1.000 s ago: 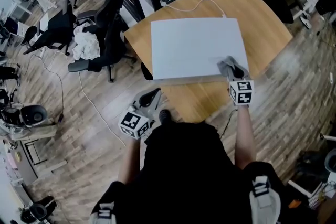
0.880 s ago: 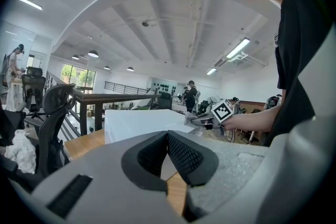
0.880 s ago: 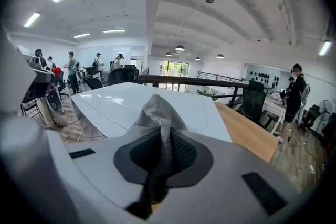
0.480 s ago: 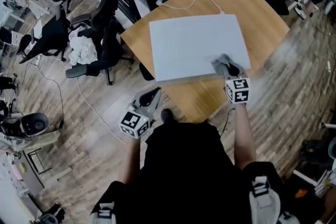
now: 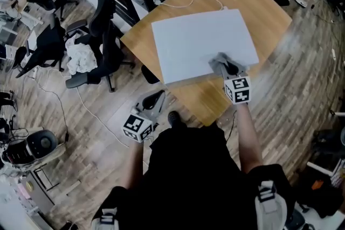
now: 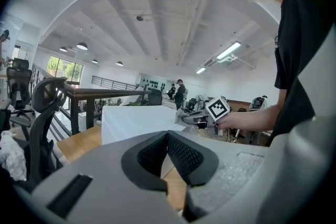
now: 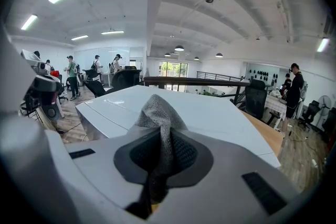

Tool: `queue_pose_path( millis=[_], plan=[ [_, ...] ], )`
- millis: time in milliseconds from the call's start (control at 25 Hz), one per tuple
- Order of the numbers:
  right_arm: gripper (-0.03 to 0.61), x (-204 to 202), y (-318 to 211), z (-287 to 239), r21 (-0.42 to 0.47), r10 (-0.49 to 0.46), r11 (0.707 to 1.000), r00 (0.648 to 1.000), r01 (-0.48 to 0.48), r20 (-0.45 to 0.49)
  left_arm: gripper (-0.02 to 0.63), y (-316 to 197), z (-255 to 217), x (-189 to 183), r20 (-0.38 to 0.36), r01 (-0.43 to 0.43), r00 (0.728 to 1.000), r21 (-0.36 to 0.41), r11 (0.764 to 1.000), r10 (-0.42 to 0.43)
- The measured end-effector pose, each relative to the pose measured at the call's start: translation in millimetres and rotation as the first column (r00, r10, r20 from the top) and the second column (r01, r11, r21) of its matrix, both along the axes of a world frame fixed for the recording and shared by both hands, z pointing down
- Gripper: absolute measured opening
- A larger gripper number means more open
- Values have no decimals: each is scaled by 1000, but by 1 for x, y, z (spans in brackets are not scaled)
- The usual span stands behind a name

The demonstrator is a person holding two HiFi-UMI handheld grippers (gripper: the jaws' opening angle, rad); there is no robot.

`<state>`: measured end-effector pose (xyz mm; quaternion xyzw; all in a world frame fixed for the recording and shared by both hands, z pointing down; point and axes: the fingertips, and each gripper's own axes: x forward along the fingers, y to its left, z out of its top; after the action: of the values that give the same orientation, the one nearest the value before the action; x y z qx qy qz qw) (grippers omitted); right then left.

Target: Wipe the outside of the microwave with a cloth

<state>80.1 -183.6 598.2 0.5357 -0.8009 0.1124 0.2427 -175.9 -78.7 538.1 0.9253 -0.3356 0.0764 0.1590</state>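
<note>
— Where are you with the microwave?

— My right gripper (image 5: 225, 67) has its jaws clamped on the grey cloth (image 5: 218, 62). The cloth is pressed onto the top of the white microwave (image 5: 194, 35), near its front right corner. The microwave sits in the middle of the wooden worktop (image 5: 267, 16).

— And the other one?

— My left gripper (image 5: 155, 98) hangs low, off the worktop's near edge, with its jaws closed together and nothing between them (idle, as far as I can judge).

— How much is done?

— Hard to say, since the top panel shows no streaks or marks either way. I'd judge I'm partway through the top. The cloth is nowhere near the front, the sides or the back, so I count most of the outside as left to do.
</note>
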Motion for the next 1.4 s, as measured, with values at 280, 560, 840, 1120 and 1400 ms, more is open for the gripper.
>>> queue_pose_path(
  millis=[280,560,840,1120,1400],
  plan=[
    [17,-28,8,-1,3,15,1000,1000,-15,2,2,5,2,-17,3,-49,999,11,999,49],
    [17,-51,13,-3,25,24,999,1000,-24,14,2,10,5,-43,13,-41,999,2,999,41],
    [17,-81,19,-1,28,2,1000,1000,-3,23,2,16,8,-56,9,-45,999,13,999,45],
    [17,-112,21,0,26,-44,999,999,44,11,2,14,8,-66,1,-37,999,17,999,37],
    [17,-139,27,2,19,-92,996,996,92,3,2,14,11,-72,4,-33,999,15,999,33]
  ],
)
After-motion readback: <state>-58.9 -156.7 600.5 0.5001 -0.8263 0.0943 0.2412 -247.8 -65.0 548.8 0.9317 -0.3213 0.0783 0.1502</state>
